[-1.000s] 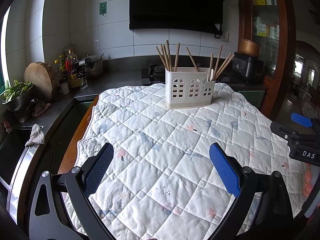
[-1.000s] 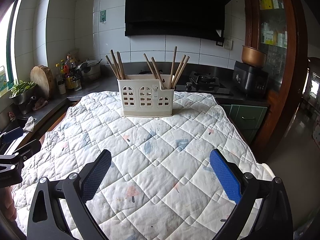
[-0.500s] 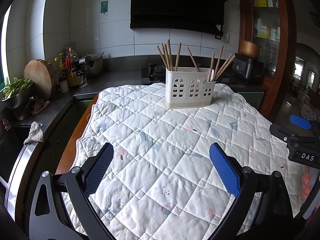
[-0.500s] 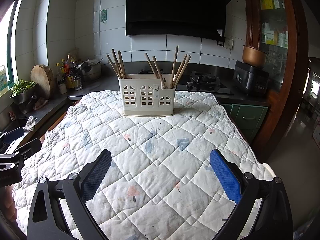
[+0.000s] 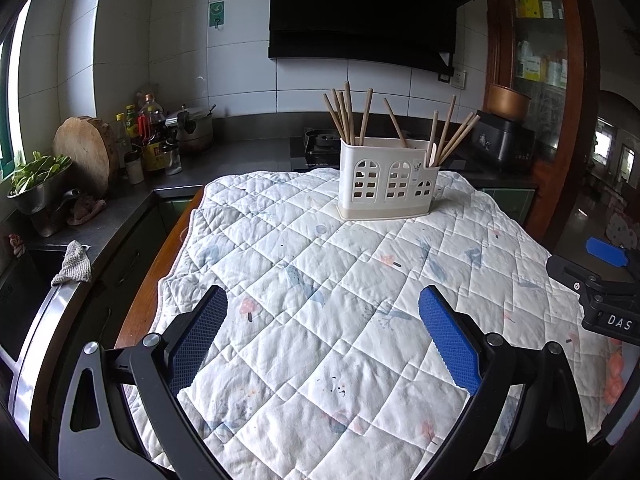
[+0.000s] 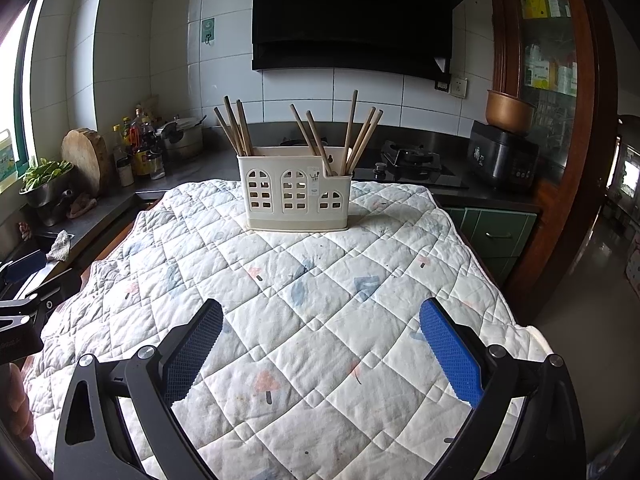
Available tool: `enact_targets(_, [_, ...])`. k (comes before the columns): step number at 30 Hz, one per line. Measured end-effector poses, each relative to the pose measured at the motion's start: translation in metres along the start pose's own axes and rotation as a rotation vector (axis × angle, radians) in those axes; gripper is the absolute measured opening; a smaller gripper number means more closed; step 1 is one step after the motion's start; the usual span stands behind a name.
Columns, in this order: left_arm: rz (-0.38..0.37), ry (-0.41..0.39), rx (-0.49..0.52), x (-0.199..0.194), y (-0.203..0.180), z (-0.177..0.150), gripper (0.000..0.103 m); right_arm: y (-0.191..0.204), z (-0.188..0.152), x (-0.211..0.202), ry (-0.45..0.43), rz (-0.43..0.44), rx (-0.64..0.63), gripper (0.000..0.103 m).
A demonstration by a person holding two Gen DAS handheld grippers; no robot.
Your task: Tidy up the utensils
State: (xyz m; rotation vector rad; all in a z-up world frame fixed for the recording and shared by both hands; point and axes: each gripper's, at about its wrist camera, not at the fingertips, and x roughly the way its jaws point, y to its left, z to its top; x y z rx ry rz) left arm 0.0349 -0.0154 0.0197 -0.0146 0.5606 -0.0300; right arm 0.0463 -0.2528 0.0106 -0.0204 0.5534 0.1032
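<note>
Left wrist view shows my left gripper (image 5: 322,336) spread wide with nothing between its blue pads (image 5: 198,340), hanging over the quilted cloth (image 5: 320,264); at the right edge my right gripper (image 5: 604,280) is cut off by the frame, only a black body and one blue pad showing there. In the right wrist view my right gripper (image 6: 320,344) is likewise spread and empty; the left gripper (image 6: 20,300) is a dark, partly cropped shape at the left edge, with a bit of my hand (image 6: 16,404) below it. The utensil holder (image 6: 294,194) stands upright at the far end of the cloth, well apart from both grippers; chopsticks (image 6: 236,128) lean out of its compartments, their lower ends hidden by the walls, so I cannot tell how many each holds. Behind it lie a dark counter (image 6: 400,148), a stove (image 6: 412,160), a black range hood (image 6: 352,16), a rice cooker (image 6: 502,156), bottles (image 5: 150,136) too small to read, and a round chopping board (image 5: 86,156); nothing stands between my fingers and the holder.
</note>
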Motion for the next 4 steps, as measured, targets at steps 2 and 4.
enact_targets(2, [-0.004, 0.004, -0.004, 0.0012, 0.0002, -0.0008, 0.096, 0.0002, -0.0005, 0.0007, 0.001, 0.002, 0.0, 0.095])
enact_targets(4, [-0.008, 0.009, -0.007, 0.0022, 0.0006, -0.0014, 0.096, 0.0005, -0.001, 0.0012, 0.002, 0.002, -0.001, 0.095])
